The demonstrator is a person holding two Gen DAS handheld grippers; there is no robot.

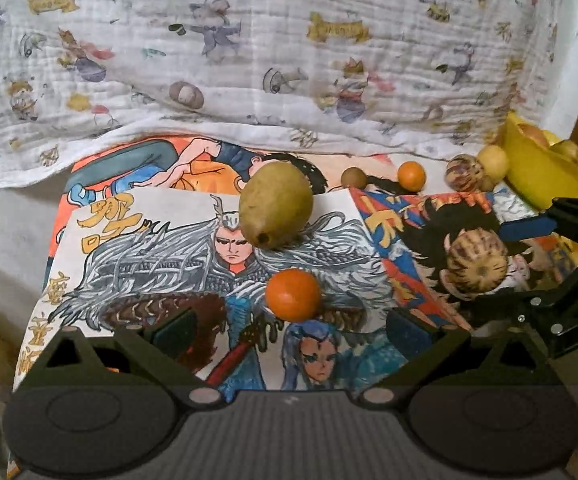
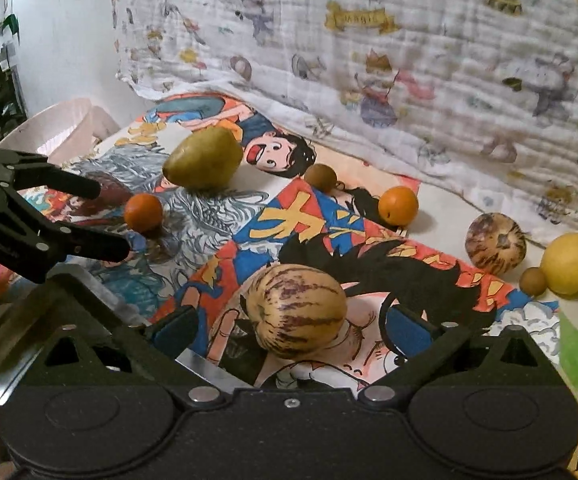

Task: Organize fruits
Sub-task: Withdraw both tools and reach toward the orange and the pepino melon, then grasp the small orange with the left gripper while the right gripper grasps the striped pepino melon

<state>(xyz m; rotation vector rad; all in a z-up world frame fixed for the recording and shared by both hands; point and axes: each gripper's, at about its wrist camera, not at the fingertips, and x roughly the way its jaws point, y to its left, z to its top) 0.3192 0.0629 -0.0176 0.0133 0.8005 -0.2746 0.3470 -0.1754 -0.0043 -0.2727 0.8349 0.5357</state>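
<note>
My left gripper [image 1: 293, 330] stands open over the drawings, and a small orange [image 1: 293, 294] lies just ahead of its fingertips, untouched. Behind the orange lies a green pear [image 1: 275, 204]. My right gripper [image 2: 293, 326] is open around a striped melon [image 2: 297, 310] that rests on the paper, with a gap at each blue pad. The left wrist view shows the same melon [image 1: 477, 264] with the right gripper [image 1: 523, 268] beside it. In the right wrist view the left gripper [image 2: 113, 220] straddles the orange [image 2: 143, 212].
Further back lie a second orange [image 2: 399, 205], a second striped melon [image 2: 495, 244], a yellow fruit [image 2: 567, 263] and two small brown fruits [image 2: 320, 177]. A yellow bowl [image 1: 537, 176] holding fruit stands at the right, a pink basket [image 2: 61, 128] at the left. A printed cloth [image 1: 289, 60] hangs behind.
</note>
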